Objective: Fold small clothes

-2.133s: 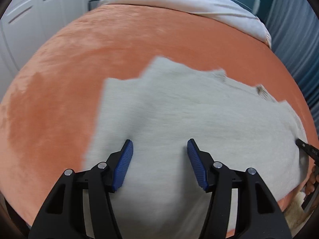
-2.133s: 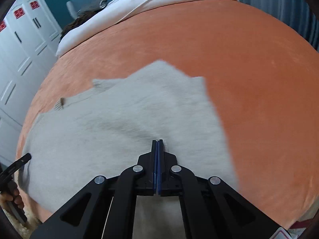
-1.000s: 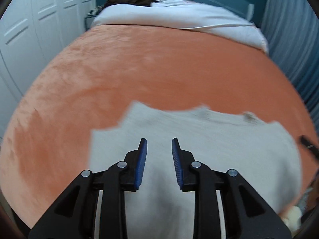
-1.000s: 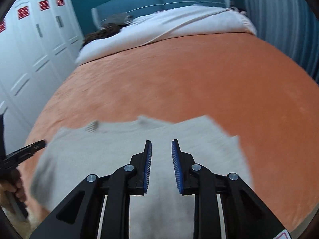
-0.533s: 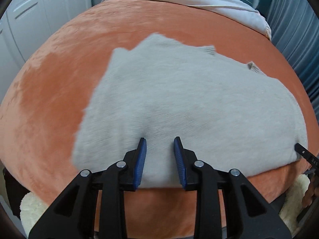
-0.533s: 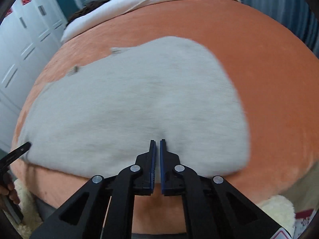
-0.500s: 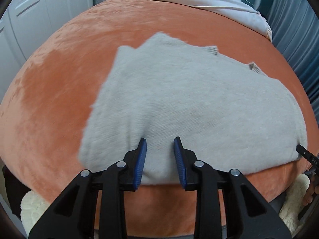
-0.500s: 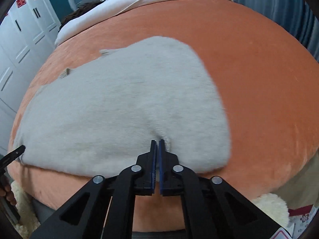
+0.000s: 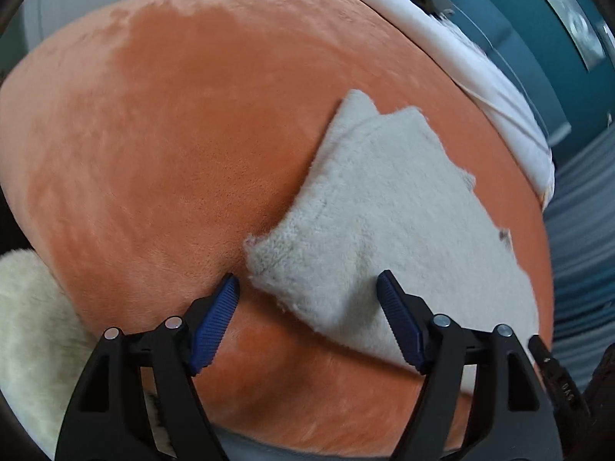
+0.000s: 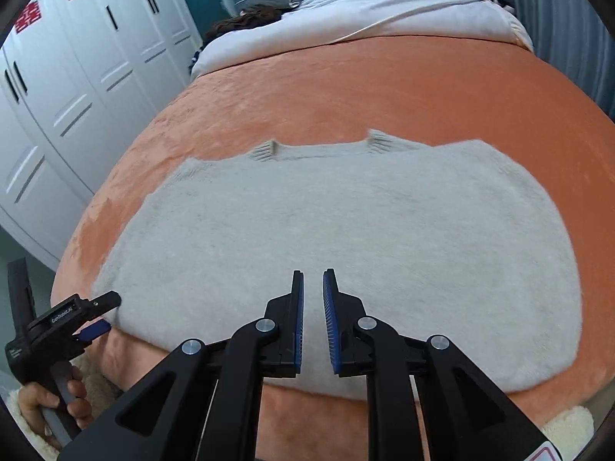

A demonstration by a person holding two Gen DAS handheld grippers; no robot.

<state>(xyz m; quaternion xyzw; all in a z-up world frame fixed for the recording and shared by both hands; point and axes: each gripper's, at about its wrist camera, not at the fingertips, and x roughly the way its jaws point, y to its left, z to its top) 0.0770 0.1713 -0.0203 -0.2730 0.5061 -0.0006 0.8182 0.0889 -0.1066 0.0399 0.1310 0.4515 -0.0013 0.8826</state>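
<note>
A: Wardrobe doors (image 10: 77,88), white with red stickers near the top, stand left of the bed (image 10: 346,88). What lies on the bed itself?

B: A pale grey fuzzy sweater (image 10: 346,238) is spread flat on the orange blanket (image 10: 423,96), near the foot edge. Two ribbed tabs poke out along its far edge. Beyond it, at the head of the bed, a white duvet (image 10: 384,19) covers the far end, with dark hair showing at its left end.

A: And left of the sweater?

B: The left gripper (image 10: 96,313) sits at the sweater's near-left corner, held by a hand (image 10: 57,407) low at the bed's edge. In its own wrist view the left gripper (image 9: 309,320) is spread wide, blue pads on either side of that corner (image 9: 269,265), grasping nothing. The left pad hovers over bare blanket (image 9: 173,153); the right pad is over the sweater (image 9: 384,223).

A: Is the corner flat?

B: It looks slightly raised off the blanket, with a fold running back from it. A cream fluffy rug (image 9: 30,326) shows below the bed on the left.

A: And to the right?

B: The right gripper (image 10: 313,296) is over the sweater's near edge, around its middle, its jaws parted by a narrow gap and empty. Whether the tips touch the knit, I cannot tell.
</note>
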